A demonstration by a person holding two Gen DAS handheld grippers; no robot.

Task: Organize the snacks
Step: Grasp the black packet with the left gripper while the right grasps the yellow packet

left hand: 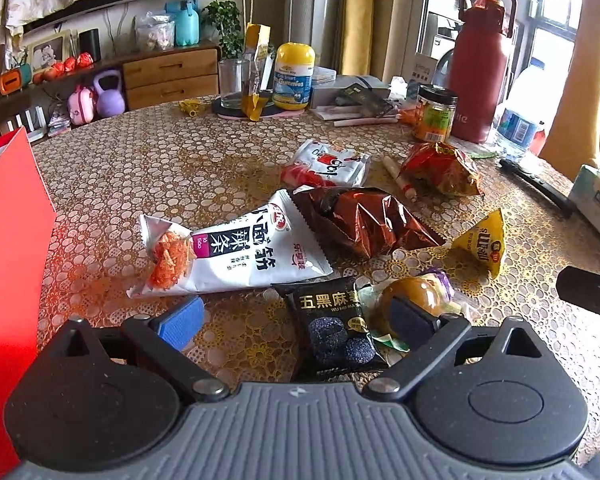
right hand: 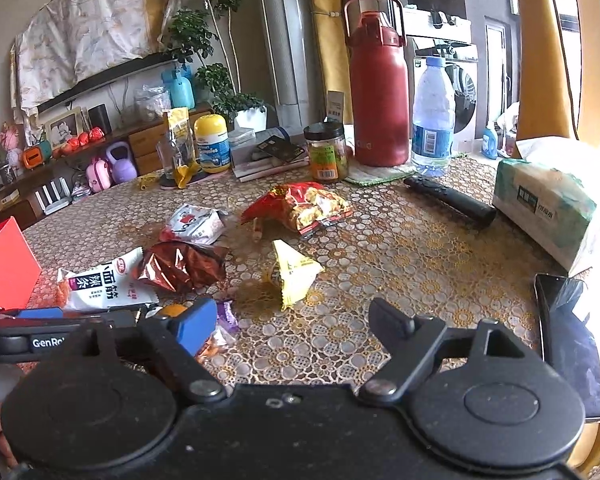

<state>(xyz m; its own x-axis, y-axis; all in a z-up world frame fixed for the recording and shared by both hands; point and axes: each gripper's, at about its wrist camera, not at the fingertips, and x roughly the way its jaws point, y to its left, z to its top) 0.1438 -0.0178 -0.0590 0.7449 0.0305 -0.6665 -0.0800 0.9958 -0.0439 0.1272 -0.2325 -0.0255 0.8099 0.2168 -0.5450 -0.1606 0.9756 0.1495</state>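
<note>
Several snack packets lie loose on the patterned table (left hand: 140, 168). My left gripper (left hand: 298, 320) is open low over the near edge, with a black sesame packet (left hand: 332, 328) lying between its fingers, untouched by the pads. An orange jelly cup (left hand: 414, 288) sits just behind its right finger. Beyond are a white spicy-strip packet (left hand: 236, 252), a brown foil packet (left hand: 364, 220), a white-and-red packet (left hand: 328, 162), a red-and-yellow bag (left hand: 440, 168) and a yellow triangular packet (left hand: 484, 240). My right gripper (right hand: 294, 322) is open over bare tablecloth, the yellow triangular packet (right hand: 294, 272) just ahead of it.
A red box (left hand: 8, 260) stands at the left edge. At the back are a red flask (right hand: 378, 88), a water bottle (right hand: 432, 120), a jar (right hand: 326, 152) and a yellow-lidded tub (right hand: 212, 144). A remote (right hand: 448, 200), a tissue pack (right hand: 548, 208) and a phone (right hand: 572, 340) lie on the right.
</note>
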